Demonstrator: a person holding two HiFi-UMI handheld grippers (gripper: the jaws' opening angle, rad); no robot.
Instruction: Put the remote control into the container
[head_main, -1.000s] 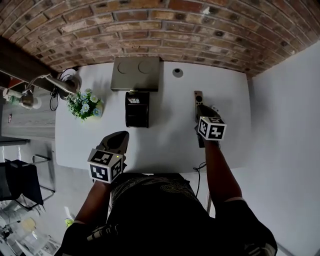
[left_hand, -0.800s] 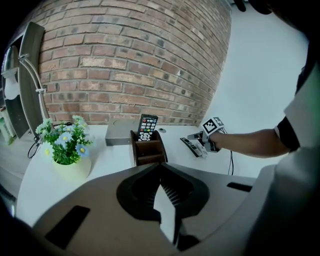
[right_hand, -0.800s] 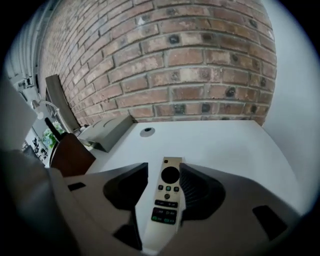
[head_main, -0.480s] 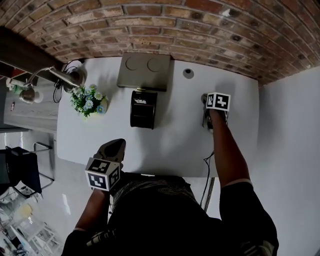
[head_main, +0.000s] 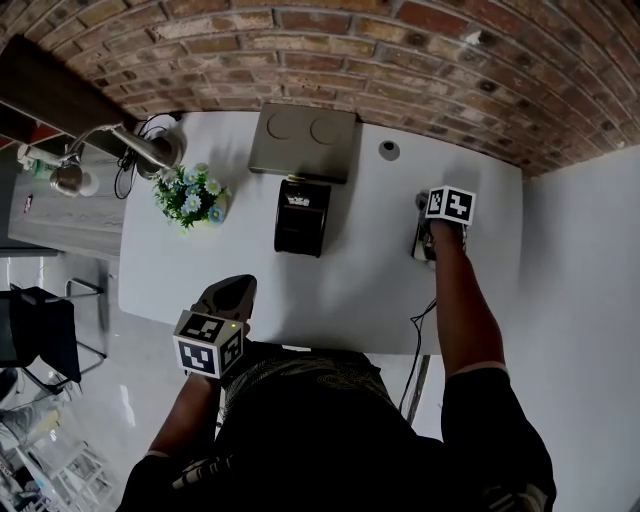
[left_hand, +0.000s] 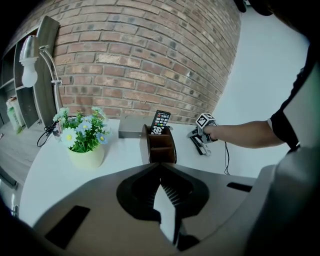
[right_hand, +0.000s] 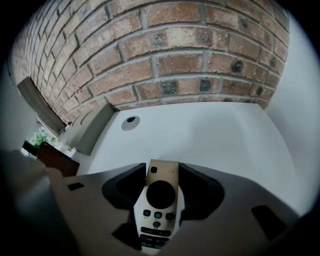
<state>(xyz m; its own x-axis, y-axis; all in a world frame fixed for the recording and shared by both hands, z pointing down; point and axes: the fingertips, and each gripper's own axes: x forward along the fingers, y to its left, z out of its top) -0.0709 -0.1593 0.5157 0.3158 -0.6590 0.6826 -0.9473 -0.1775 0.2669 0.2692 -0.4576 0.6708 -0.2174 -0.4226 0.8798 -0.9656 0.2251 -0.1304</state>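
A slim pale remote control (right_hand: 159, 200) lies on the white table (head_main: 360, 270) at the right, showing a round black pad and small buttons. My right gripper (right_hand: 161, 172) straddles it. Its jaws are closing, with the remote between them and dark gaps still showing beside its top end. From the head view, the remote (head_main: 421, 245) peeks out beside the right gripper (head_main: 430, 232). The dark brown container (head_main: 301, 216) stands mid-table and holds a black remote (left_hand: 160, 121). My left gripper (head_main: 235, 290) hovers shut and empty at the near table edge.
A grey box with two round dents (head_main: 303, 140) sits behind the container. A flower pot (head_main: 192, 200) and a desk lamp (head_main: 120, 150) stand at the left. A round grommet (head_main: 388, 150) is near the brick wall. A cable (head_main: 418, 325) hangs off the front edge.
My right gripper has moved forward along the table, away from the person, and now sits over the remote that lay ahead of it. The left gripper has barely moved.
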